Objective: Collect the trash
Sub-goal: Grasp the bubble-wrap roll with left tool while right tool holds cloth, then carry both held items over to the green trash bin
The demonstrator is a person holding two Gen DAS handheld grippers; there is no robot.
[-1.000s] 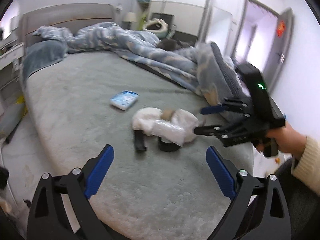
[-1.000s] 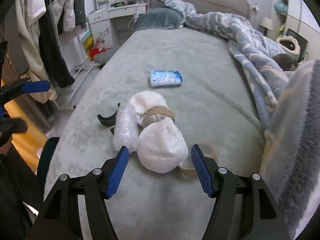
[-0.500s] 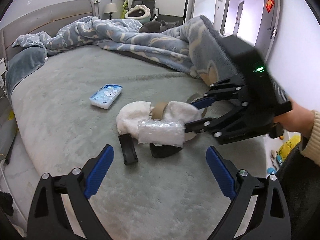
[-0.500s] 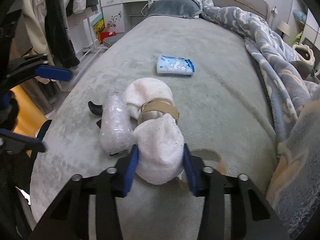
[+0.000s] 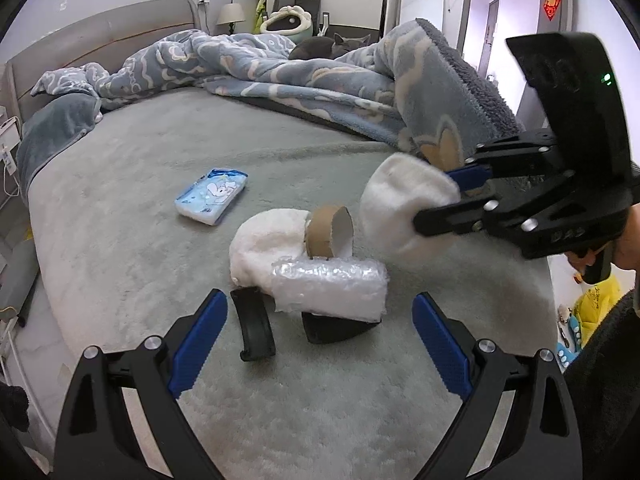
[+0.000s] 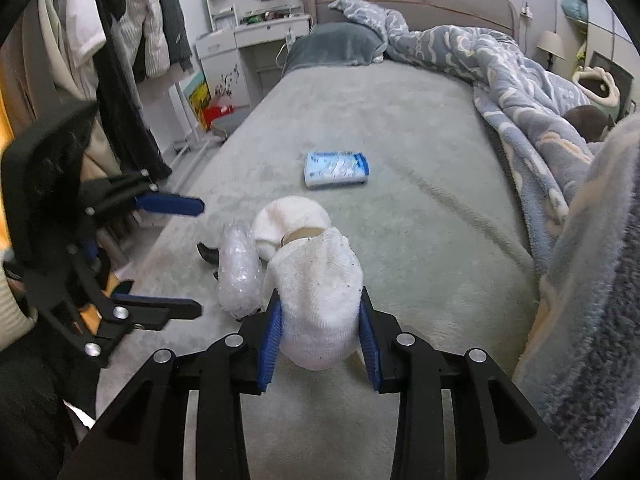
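Right claw [image 6: 320, 336] tilted downward, clamped on white sock [image 6: 320, 296]; left claw [image 5: 316, 340] apart.

Both grippers are showing black frames with silver screws and blue ribbed pads [image 5: 196, 344]; a green light [image 5: 607, 78] is glowing on the right gripper [image 6: 320, 340]; a cream knitted sleeve [image 6: 10, 304] is covering the left wrist.

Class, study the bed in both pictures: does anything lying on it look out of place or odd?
Yes. A heap of litter sits mid-mattress: a bubble-wrap roll, a cardboard tape core, a white fluffy wad and two curved black plastic pieces. A tissue pack lies alone beyond. The right gripper has another white wad in its jaws.
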